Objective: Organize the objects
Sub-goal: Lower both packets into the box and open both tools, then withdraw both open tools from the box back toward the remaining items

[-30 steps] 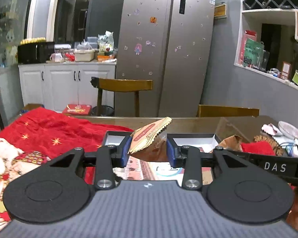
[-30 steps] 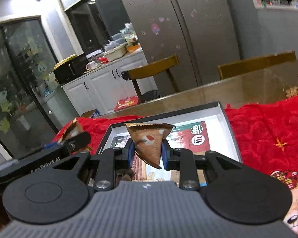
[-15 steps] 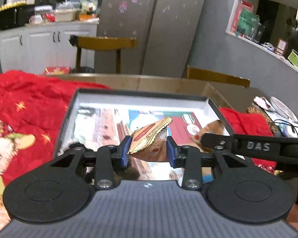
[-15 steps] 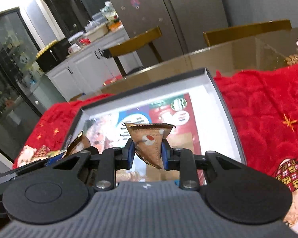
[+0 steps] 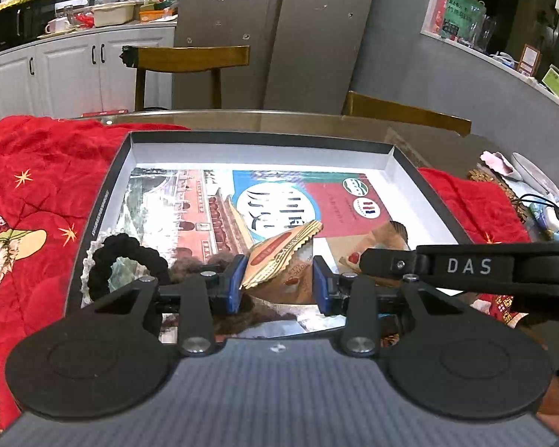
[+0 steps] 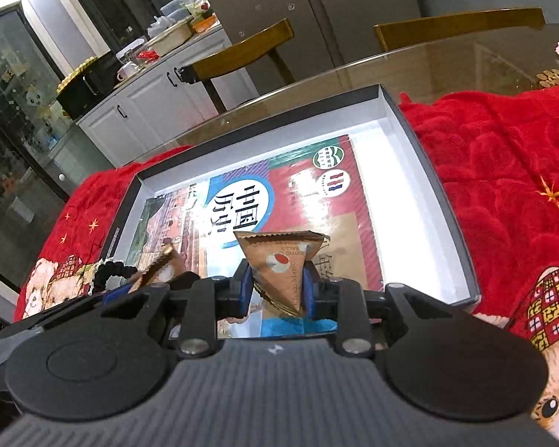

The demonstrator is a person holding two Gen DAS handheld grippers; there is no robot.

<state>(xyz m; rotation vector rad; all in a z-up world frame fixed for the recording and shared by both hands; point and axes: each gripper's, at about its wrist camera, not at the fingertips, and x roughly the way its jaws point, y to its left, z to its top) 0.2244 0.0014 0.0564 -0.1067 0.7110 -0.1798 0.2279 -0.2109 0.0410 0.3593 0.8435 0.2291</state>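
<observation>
A shallow dark box (image 5: 104,193) with white inner walls lies on the red blanket, a printed sheet (image 5: 290,201) on its floor. My left gripper (image 5: 279,283) is shut on a brown snack packet (image 5: 279,257) and hangs low over the box's near part. In the right wrist view my right gripper (image 6: 275,290) is shut on a second, triangular brown packet (image 6: 279,264) above the same box (image 6: 447,201). That gripper also enters the left wrist view from the right, its packet (image 5: 372,246) just beside mine. A black hair scrunchie (image 5: 126,260) lies in the box's near left corner.
The red blanket (image 5: 37,186) with a bear print covers the table on both sides of the box. Small items and a dish (image 5: 533,178) crowd the table's right end. Two wooden chairs (image 5: 190,63) stand behind the glass-topped table, with a fridge and white cabinets beyond.
Both grippers have sunk and tipped downward with their packets, from looking across the room to hanging low over the open box. The grips are unchanged.
</observation>
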